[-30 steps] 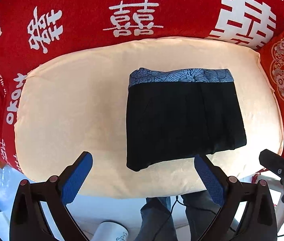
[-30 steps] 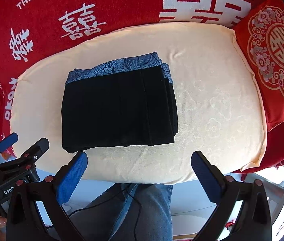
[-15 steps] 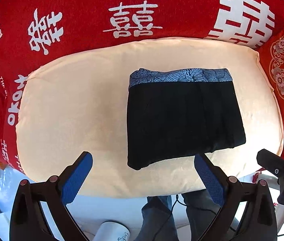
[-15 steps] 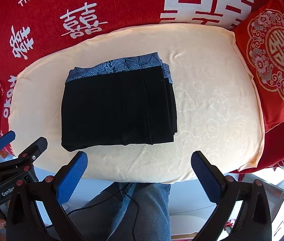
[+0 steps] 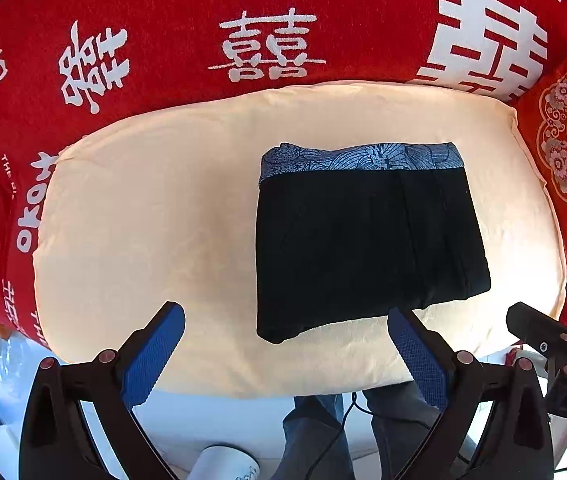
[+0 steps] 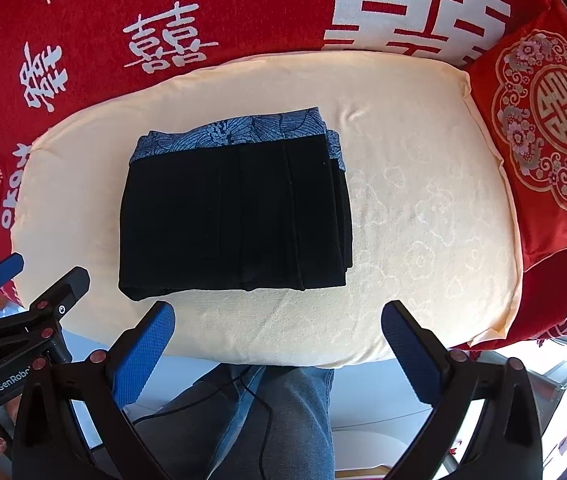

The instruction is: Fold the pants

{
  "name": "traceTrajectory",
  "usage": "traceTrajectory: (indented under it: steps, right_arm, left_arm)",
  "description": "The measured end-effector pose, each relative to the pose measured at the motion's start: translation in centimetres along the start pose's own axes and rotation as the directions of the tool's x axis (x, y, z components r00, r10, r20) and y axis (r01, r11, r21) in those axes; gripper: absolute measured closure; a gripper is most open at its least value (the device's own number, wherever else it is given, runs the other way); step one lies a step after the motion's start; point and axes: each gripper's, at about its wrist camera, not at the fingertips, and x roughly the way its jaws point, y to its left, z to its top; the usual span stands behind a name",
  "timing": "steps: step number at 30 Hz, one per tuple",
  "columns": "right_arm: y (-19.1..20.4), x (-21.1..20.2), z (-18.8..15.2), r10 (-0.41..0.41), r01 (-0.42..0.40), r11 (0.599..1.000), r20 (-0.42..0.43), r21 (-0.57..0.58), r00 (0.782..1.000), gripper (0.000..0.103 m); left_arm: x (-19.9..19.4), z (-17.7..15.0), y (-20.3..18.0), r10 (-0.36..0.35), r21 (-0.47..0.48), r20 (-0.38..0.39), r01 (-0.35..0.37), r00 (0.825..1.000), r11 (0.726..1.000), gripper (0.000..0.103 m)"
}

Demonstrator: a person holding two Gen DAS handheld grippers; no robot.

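Folded black pants with a blue patterned waistband (image 5: 367, 240) lie as a compact rectangle on a pale cream cushion (image 5: 143, 240), which rests on a red blanket printed w/ white double-happiness characters (image 5: 267, 44). The bundle sits right of centre in the left wrist view and left of centre in the right wrist view, i.e. roughly between the two tools, presumably so each side can reach an edge.

The waistband (image 6: 243, 132) faces away from the person, toward the blanket; the folded black edge faces the near rim of the cushion. The bundle looks only a little wider than deep, its longer side running left–right, parallel to the waistband. Layered edges stack at the right side (image 6: 343, 216), so the thickness seems to build there.

Both tools hang back off the fabric. The left hand-held gripper (image 5: 283, 344) has its blue-padded fingers spread wide, holding nothing, just short of the near edge of the pants. The right hand-held gripper (image 6: 279, 340) is likewise spread and empty, over the cushion's front rim. A red embroidered pillow w/ a gold medallion (image 6: 555, 128) sits just beside the cushion's right end.

Judging by the tidy stack and the idle tools, folding appears done or nearly so — perhaps only a final check is left.
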Motion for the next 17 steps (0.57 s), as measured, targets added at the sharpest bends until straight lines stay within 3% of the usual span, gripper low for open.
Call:
traceTrajectory:
  steps: [11,17]
  right_arm:
    - [0.11,0.23,0.05,-0.008,0.008,1.000,-0.005,-0.008,1.000,0.000]
    - [0.04,0.30,-0.11,-0.009,0.009,1.000,-0.005,-0.004,1.000,0.000]
  left_arm:
    - [0.44,-0.06,0.43,-0.015,-0.019,-0.023,0.015,1.000,1.000,0.001]
    - [-0.11,-0.16,0.08,-0.026,0.004,0.006,0.026,1.000,1.000,0.001]
